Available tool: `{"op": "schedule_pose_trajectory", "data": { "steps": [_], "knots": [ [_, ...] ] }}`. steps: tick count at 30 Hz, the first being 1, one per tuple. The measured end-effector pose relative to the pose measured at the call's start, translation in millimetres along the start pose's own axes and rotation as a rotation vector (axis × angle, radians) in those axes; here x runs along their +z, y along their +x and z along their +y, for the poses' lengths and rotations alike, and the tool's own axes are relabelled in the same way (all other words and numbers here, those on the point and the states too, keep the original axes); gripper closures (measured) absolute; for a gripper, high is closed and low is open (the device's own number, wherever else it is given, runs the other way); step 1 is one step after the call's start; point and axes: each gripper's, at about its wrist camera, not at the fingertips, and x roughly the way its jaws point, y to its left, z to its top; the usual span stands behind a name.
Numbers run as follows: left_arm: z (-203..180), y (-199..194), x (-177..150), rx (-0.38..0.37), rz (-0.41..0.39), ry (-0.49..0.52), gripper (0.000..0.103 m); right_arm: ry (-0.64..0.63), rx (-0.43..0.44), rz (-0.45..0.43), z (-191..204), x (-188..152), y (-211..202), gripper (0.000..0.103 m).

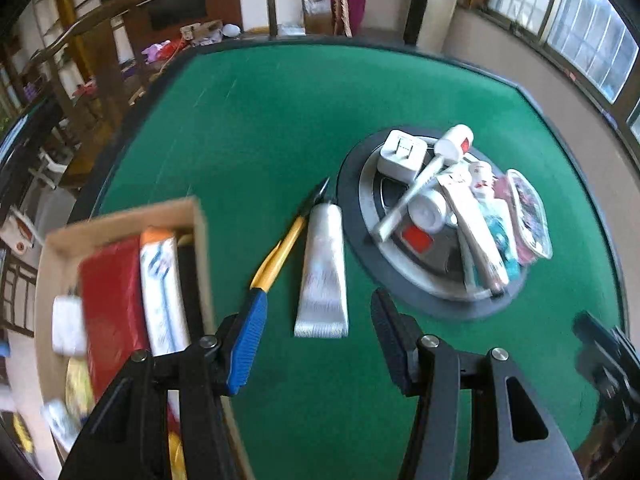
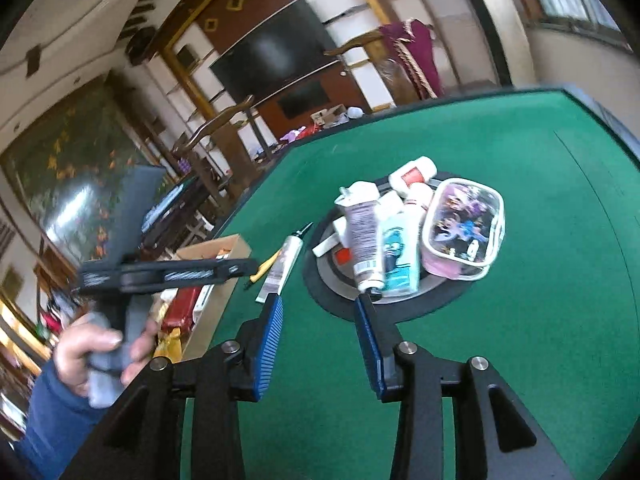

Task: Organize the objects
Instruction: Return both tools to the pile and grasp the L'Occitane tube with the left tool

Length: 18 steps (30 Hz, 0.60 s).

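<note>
Green felt under my left gripper (image 1: 316,344), jaws apart on nothing — the white tube (image 1: 323,270) lies just ahead, touching the yellow pliers (image 1: 280,256); a sloppy close could drag both. Right gripper (image 2: 318,344), jaws apart and empty, faces the heaped tray (image 2: 404,300) — one nudge topples it beside the cardboard box (image 2: 224,280).

Tube (image 1: 323,272) and pliers (image 1: 282,246) on table (image 1: 260,120), between box (image 1: 120,220) and heaped tray (image 1: 366,196).
</note>
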Motion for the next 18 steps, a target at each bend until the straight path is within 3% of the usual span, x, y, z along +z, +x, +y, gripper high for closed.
{"op": "schedule_pose_trajectory", "data": {
  "steps": [3, 11, 15, 18],
  "knots": [
    [-3.5, 23.9, 17.2, 0.042, 0.043, 0.015, 0.050, 0.012, -0.003, -0.024, -2.7, 4.3, -7.5, 0.062],
    [-5.6, 58.9, 34.7, 0.002, 0.084, -0.005, 0.051, 0.023, -0.005, -0.021, -5.6, 4.7, -6.9, 0.062],
    [-11.0, 63.5, 39.1, 0.029, 0.056, 0.026, 0.078, 0.045, -0.021, -0.026, -12.1, 5.9, -6.8, 0.062],
    [-12.8, 66.0, 41.0, 0.006, 0.047, 0.025, 0.078, 0.056, -0.029, -0.028, -15.6, 5.5, -6.1, 0.062]
  ]
}}
